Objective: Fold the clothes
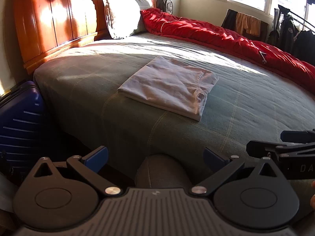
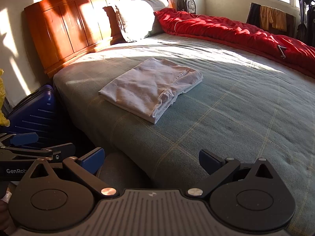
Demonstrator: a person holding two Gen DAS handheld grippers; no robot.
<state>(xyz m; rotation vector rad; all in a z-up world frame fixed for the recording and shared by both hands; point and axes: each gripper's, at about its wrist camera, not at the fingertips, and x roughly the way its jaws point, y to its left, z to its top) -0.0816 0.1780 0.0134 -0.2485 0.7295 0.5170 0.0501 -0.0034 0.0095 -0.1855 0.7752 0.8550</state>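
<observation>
A white garment (image 1: 168, 86) (image 2: 150, 89) lies folded into a flat rectangle on the green bedspread (image 1: 246, 102) (image 2: 236, 108), near the bed's middle. My left gripper (image 1: 155, 157) hovers at the bed's near edge, well short of the garment, open with nothing between its blue pads. My right gripper (image 2: 151, 158) is held beside it at the same edge, also open and empty. In the left wrist view the right gripper's black fingers (image 1: 279, 147) show at the right edge. The left gripper's fingers (image 2: 37, 147) appear at the left of the right wrist view.
A red quilt (image 1: 226, 37) (image 2: 236, 31) is bunched along the bed's far side. A pillow (image 1: 124, 15) leans on the wooden headboard (image 1: 55, 23). A blue suitcase (image 1: 19, 122) (image 2: 35, 112) stands left of the bed. Clothes hang on a rack (image 1: 291, 31) by the window.
</observation>
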